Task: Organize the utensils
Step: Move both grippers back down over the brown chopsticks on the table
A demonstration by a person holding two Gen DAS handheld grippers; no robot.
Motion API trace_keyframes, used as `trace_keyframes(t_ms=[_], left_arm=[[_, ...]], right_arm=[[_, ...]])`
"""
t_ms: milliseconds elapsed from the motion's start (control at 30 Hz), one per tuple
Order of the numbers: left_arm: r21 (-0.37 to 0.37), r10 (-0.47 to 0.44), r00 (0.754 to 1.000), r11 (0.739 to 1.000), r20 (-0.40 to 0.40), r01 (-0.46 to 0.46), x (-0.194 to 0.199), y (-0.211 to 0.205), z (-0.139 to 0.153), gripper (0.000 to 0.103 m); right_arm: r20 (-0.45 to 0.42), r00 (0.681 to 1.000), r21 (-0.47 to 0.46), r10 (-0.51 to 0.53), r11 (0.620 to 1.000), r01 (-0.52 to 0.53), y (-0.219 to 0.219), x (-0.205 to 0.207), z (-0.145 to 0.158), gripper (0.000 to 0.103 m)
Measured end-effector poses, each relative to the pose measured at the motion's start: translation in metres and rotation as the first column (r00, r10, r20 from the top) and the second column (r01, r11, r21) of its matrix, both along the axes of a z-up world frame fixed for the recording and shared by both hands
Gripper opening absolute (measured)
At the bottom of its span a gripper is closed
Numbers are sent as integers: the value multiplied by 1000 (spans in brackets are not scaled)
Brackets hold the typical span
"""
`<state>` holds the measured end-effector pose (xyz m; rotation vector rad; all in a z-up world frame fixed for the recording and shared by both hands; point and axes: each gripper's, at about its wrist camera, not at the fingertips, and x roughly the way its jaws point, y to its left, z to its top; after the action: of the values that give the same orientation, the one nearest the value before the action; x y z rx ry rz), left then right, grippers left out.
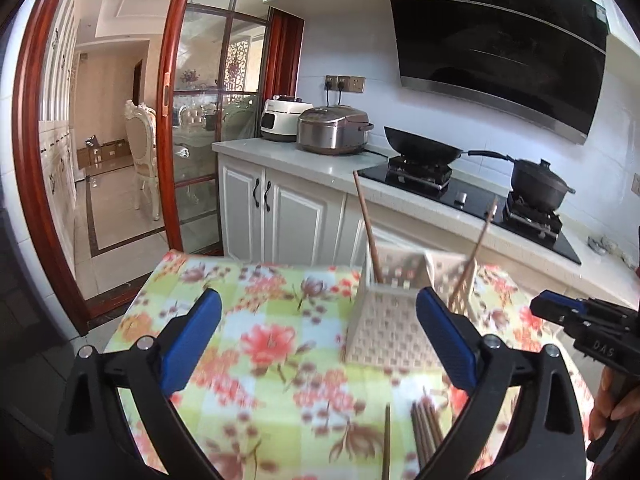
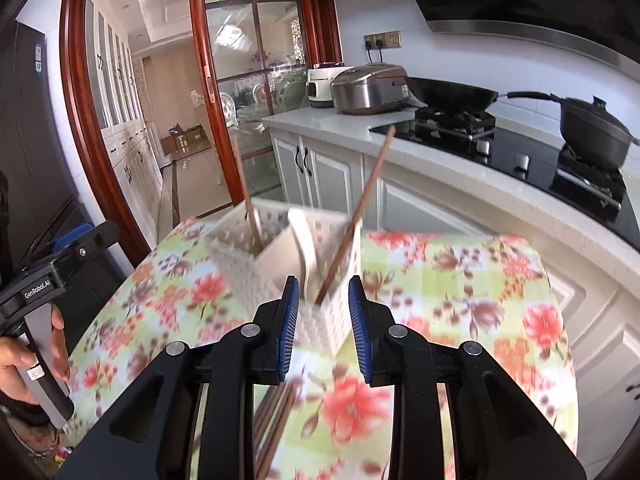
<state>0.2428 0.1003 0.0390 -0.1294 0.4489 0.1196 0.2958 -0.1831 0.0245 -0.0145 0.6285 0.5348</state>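
While left tongs [image 1: 318, 340] gape empty, right tongs [image 2: 323, 320] part-open around nothing, only left view shows loose chopsticks [image 1: 426, 432]

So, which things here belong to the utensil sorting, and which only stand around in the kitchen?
Belong to the job:
- white holder
- two chopsticks standing in the holder
- loose chopsticks on the table
- left hand-held gripper, open
- right hand-held gripper

Just lying about:
- two cookers
- wok
- lidded pot
- floral tablecloth
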Motion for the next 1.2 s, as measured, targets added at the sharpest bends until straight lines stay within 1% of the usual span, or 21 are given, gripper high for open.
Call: trace_keyframes(t_ms=[33, 133, 233, 300, 367, 500, 567, 667, 767, 900, 967, 1100, 1200], left_arm=[[8, 1, 1000, 1000, -2, 0, -10, -3, -4, 98], [37, -1, 1000, 999, -19, 2, -38, -11, -19, 98], [2, 16, 1000, 1000, -26, -16, -61, -13, -36, 98], [-17, 8, 998, 1000, -57, -9, -75, -18, -51, 98], [-10, 6, 997, 1000, -78, -6, -83, -23, -62, 98], [-1, -35, 993, 999, -115, 35, -96, -37, -86, 98], [9, -35, 991, 999, -132, 36, -99, -41, -96, 98], [-14, -36, 989, 999, -141, 35, -96, -38, -103, 98], [-49, -13, 991, 999, -133, 7, -95, -28, -107, 98], [-56, 1, 989, 998, -149, -9, -92, -20, -116, 98], [-60, -2, 987, 998, -159, -7, -90, -18, -120, 98], [-54, -8, 987, 999, -160, -1, -89, -15, -124, 98], [-58, -8, 988, 998, -153, 0, -89, -14, -125, 98]], right_arm=[[-7, 1000, 6, 0, 1000, 1, -3, -7, -5, 28], [-35, 999, 7, -9, 1000, 10, -10, -27, -21, 44], [-59, 998, 5, 4, 1000, -4, -9, -46, -41, 44], [-85, 996, 5, 11, 1000, -11, -7, -55, -54, 44], [-87, 996, -23, -5, 1000, 3, -3, -64, -69, 44], [-119, 993, -37, -20, 999, 16, 0, -71, -94, 44], [-143, 989, -41, -26, 999, 20, 2, -70, -103, 42], [-153, 988, -57, -20, 998, 11, 9, -69, -113, 37], [-184, 983, -56, -13, 998, 3, 16, -64, -122, 32], [-203, 979, -57, -4, 998, -8, 25, -59, -128, 28], [-214, 977, -63, 4, 998, -18, 32, -57, -131, 25], [-227, 974, -82, 4, 996, -23, 40, -53, -134, 25], [-230, 973, -114, -13, 993, -14, 44, -49, -138, 25]])
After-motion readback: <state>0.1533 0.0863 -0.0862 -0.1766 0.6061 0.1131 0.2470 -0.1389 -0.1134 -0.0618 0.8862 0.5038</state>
